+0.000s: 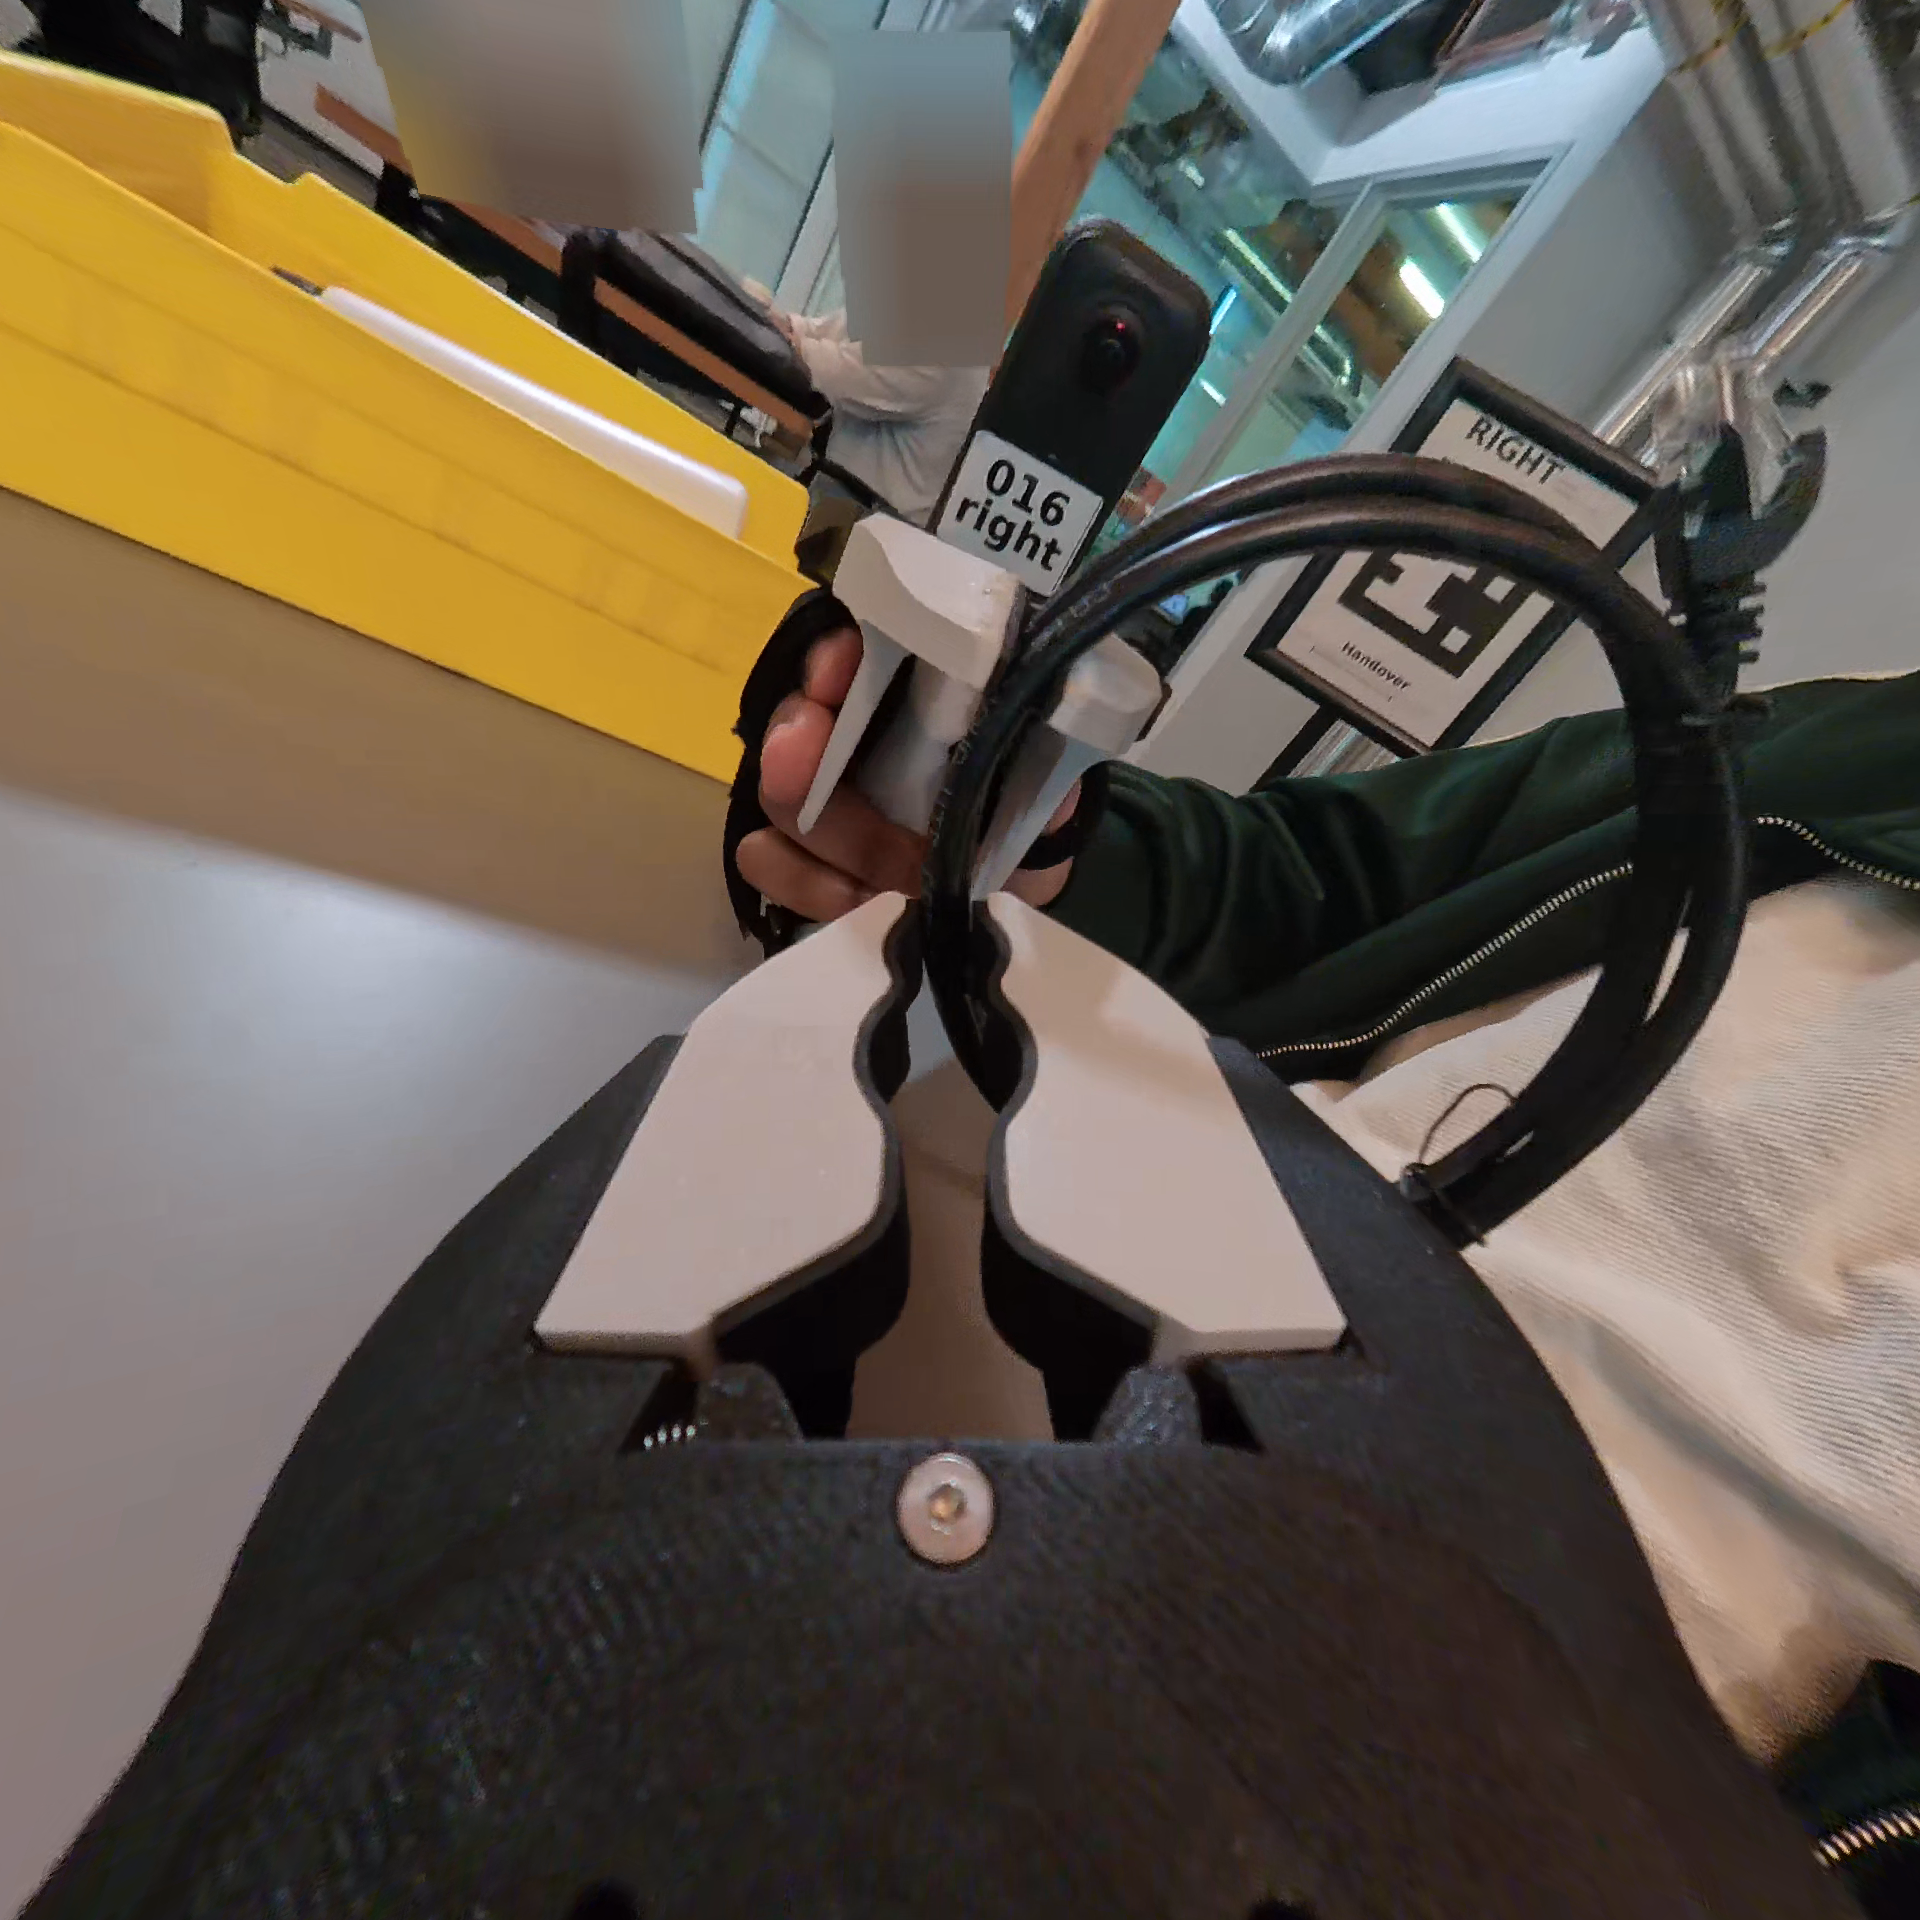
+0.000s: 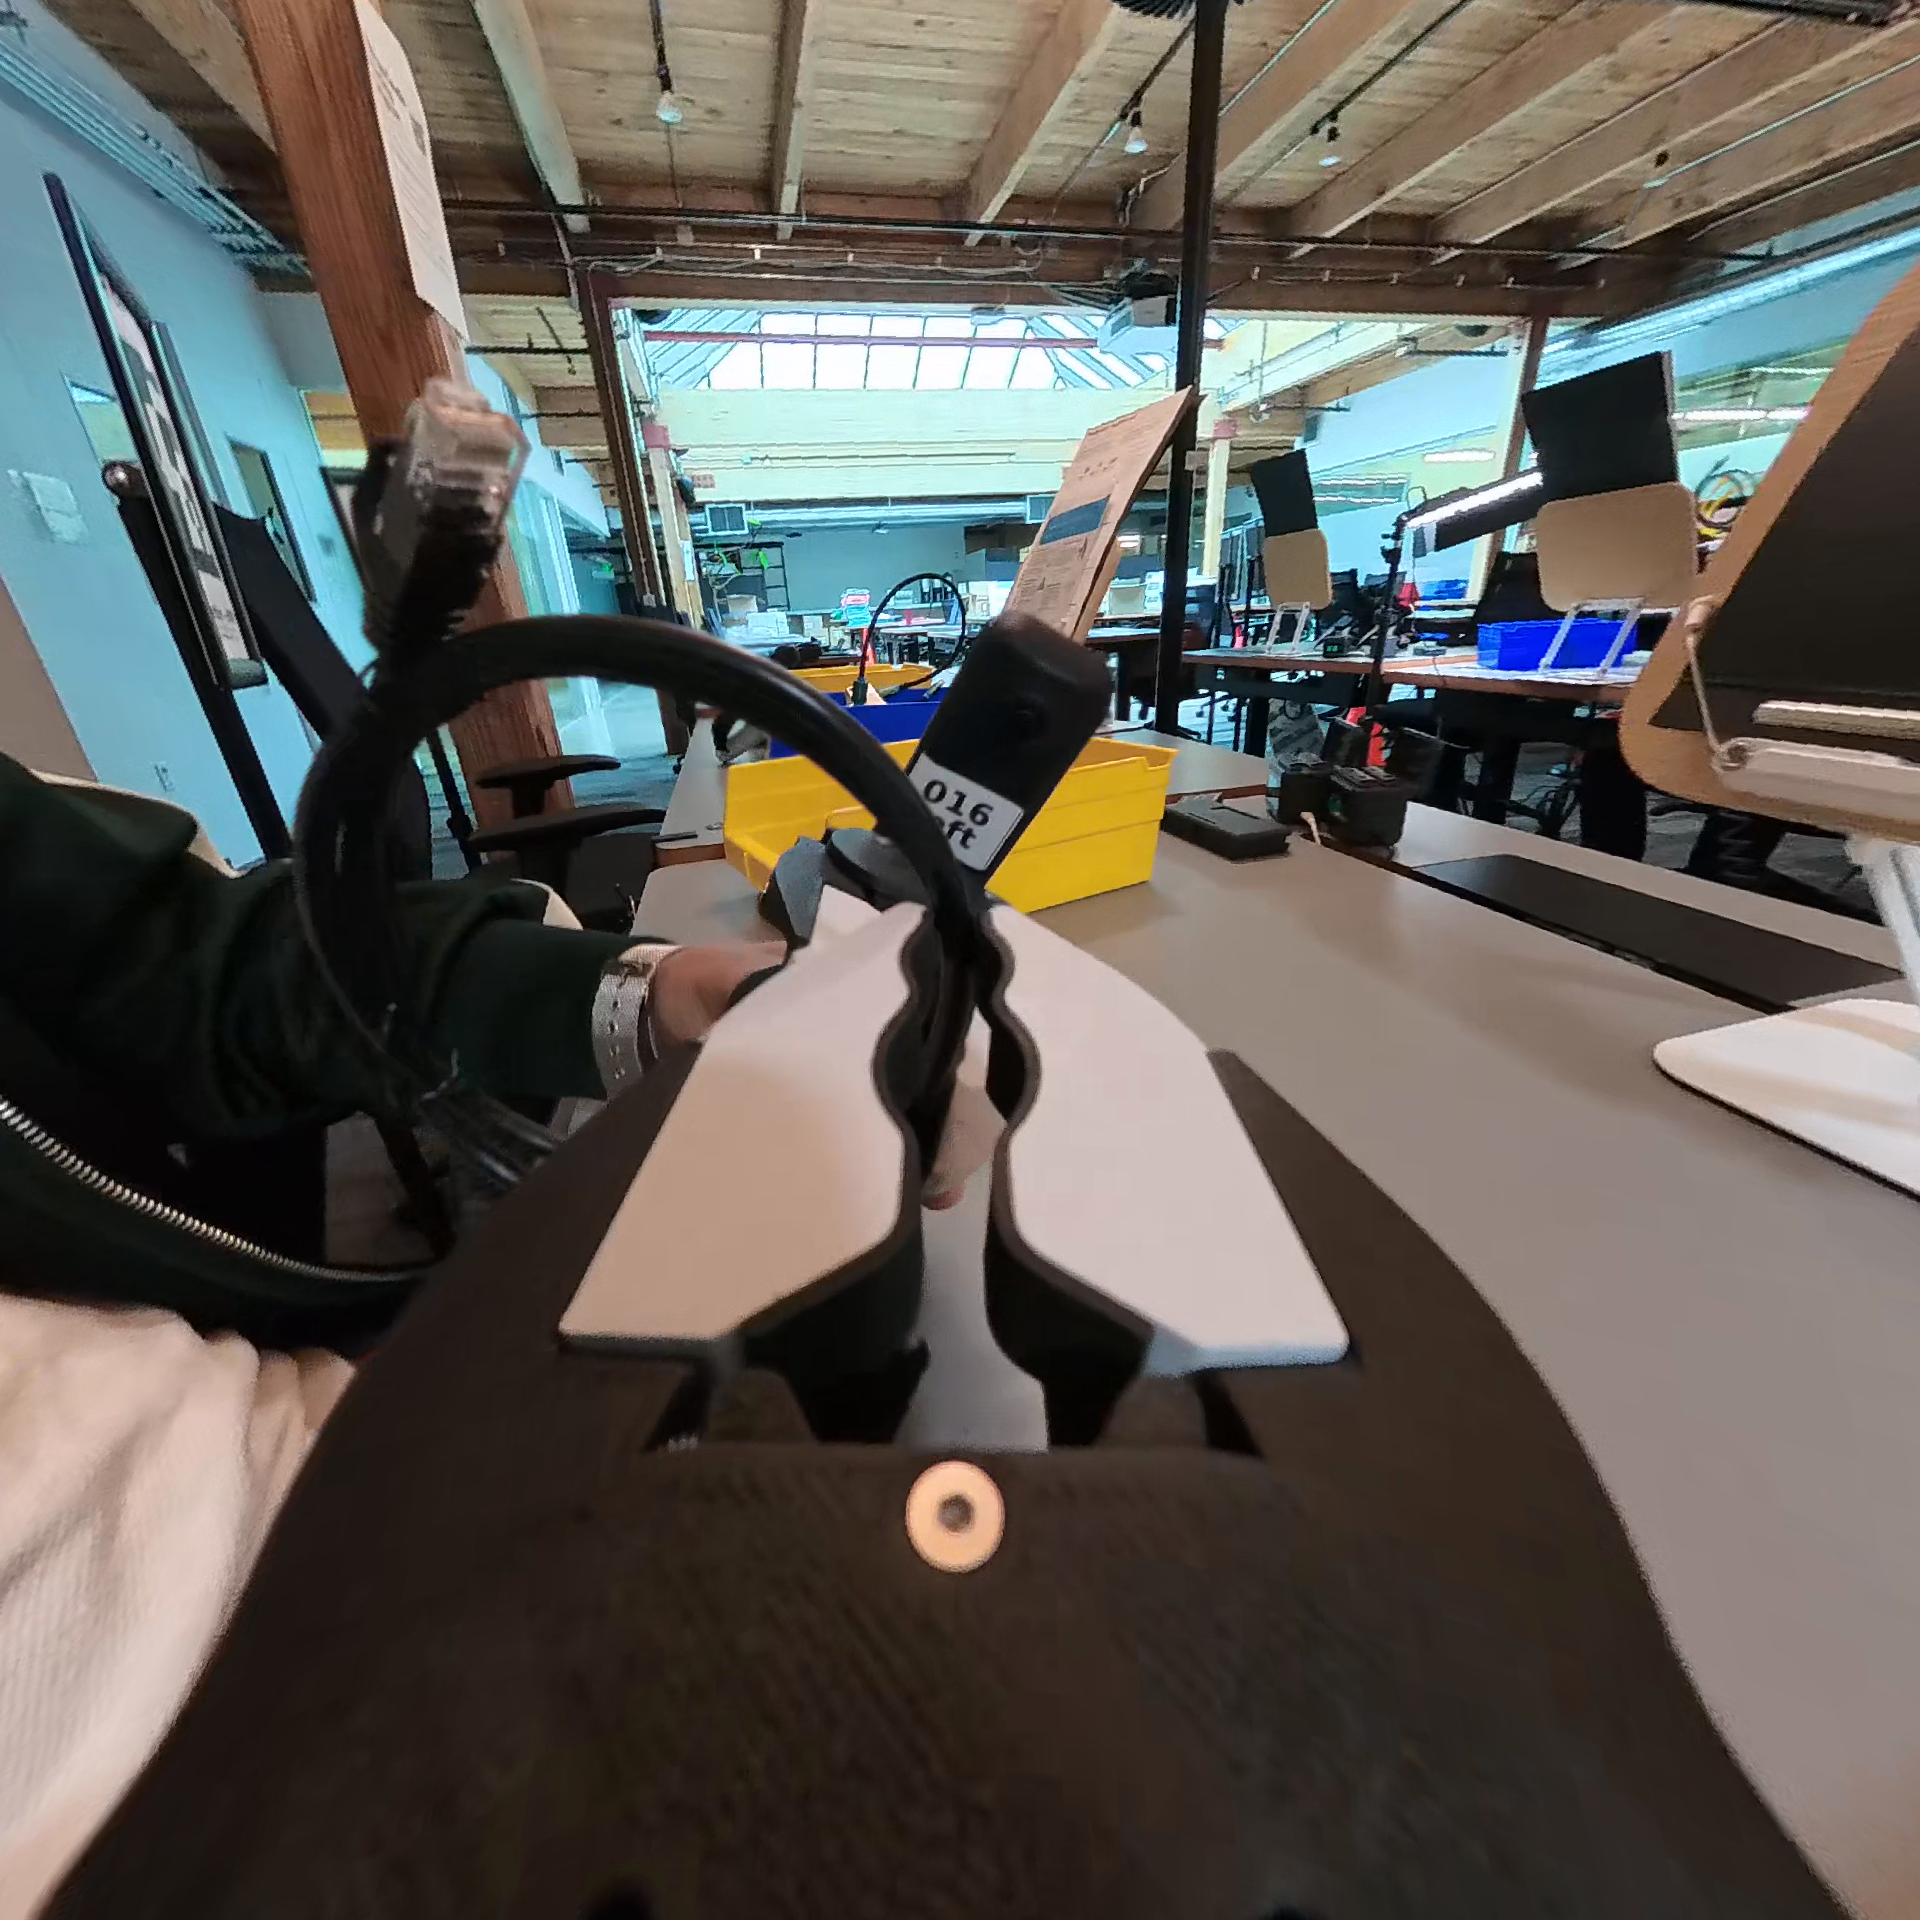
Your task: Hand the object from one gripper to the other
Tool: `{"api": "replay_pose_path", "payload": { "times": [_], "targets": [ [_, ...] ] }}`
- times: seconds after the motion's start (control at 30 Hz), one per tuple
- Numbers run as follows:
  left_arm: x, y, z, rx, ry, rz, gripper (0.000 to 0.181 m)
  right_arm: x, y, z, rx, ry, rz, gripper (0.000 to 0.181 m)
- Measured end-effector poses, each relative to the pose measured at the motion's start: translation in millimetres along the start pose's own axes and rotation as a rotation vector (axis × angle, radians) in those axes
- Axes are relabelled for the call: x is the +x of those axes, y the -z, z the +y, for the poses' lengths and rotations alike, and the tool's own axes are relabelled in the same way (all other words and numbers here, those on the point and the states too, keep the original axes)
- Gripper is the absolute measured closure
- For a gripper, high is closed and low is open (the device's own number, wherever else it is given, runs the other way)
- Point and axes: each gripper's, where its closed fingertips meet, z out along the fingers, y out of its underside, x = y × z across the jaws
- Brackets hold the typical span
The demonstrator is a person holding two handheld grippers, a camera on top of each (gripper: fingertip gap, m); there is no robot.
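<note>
A coiled black cable (image 1: 1704, 831) with a clear plug (image 2: 457, 457) is held up in the air between both grippers. My left gripper (image 1: 943, 920) has its jaws closed around one strand of the coil. My right gripper (image 2: 954, 914) faces it nose to nose, and its jaws are closed on the same part of the coil (image 2: 644, 644). In the left wrist view the right gripper (image 1: 940, 857) sits just beyond my fingertips, with the cable between its fingers. The left gripper's fingertips are hidden in the right wrist view; only its camera (image 2: 1023, 717) shows.
Yellow bins (image 1: 312, 416) stand on the grey table (image 2: 1455, 1143) behind the grippers. A white stand base (image 2: 1818, 1070) sits at the right. A framed marker sign (image 1: 1455, 582) stands behind the person's green sleeve (image 1: 1351, 883). About 5 cm separates my left fingertips from my right.
</note>
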Motion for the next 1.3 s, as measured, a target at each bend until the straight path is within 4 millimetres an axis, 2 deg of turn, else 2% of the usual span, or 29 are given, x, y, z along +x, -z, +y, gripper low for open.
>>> {"api": "replay_pose_path", "payload": {
  "times": [0.1, 0.27, 0.37, 0.43, 0.5, 0.57, 0.6, 0.73, 0.83, 0.93, 1.03, 1.07, 1.17, 1.23, 1.3],
  "targets": [
    [-7, 3, -5, 0.051, -0.014, -0.036, 0.146, 7, 3, -3, 0.016, -0.043, 0.026, 0.175],
    [-14, 15, -18, 0.137, -0.024, -0.07, 0.119, 21, 11, -5, 0.058, -0.167, 0.048, 0.175],
    [-5, 25, -39, 0.254, -0.05, -0.047, 0.079, 27, 13, 1, 0.04, -0.261, 0.05, 0.175],
    [7, 30, -48, 0.269, -0.095, -0.025, 0.067, 34, 14, 5, 0.035, -0.317, 0.074, 0.175],
    [22, 32, -48, 0.209, -0.127, 0.023, 0.077, 42, 17, 11, 0.017, -0.351, 0.121, 0.175],
    [45, 32, -41, 0.117, -0.126, 0.146, 0.111, 52, 21, 16, -0.005, -0.367, 0.18, 0.175],
    [53, 32, -37, 0.075, -0.115, 0.187, 0.121, 56, 23, 18, -0.012, -0.372, 0.2, 0.175],
    [58, 22, -18, -0.053, -0.109, 0.211, 0.135, 57, 23, 21, -0.017, -0.398, 0.196, 0.174],
    [63, 15, -5, -0.113, -0.123, 0.258, 0.17, 53, 19, 24, -0.042, -0.38, 0.189, 0.174],
    [62, 7, 3, -0.17, -0.173, 0.218, 0.17, 52, 19, 25, -0.045, -0.375, 0.182, 0.174],
    [60, 2, 2, -0.18, -0.221, 0.165, 0.17, 54, 19, 27, -0.024, -0.41, 0.174, 0.171],
    [59, 2, 0, -0.172, -0.221, 0.155, 0.17, 56, 19, 28, -0.011, -0.437, 0.173, 0.168],
    [55, 6, -7, -0.128, -0.199, 0.133, 0.171, 67, 22, 21, 0.073, -0.473, 0.223, 0.124],
    [52, 11, -16, -0.074, -0.157, 0.13, 0.171, 77, 27, 18, 0.104, -0.429, 0.291, 0.099],
    [48, 19, -27, -0.003, -0.089, 0.132, 0.171, 81, 30, 13, 0.092, -0.352, 0.33, 0.085]
  ]
}}
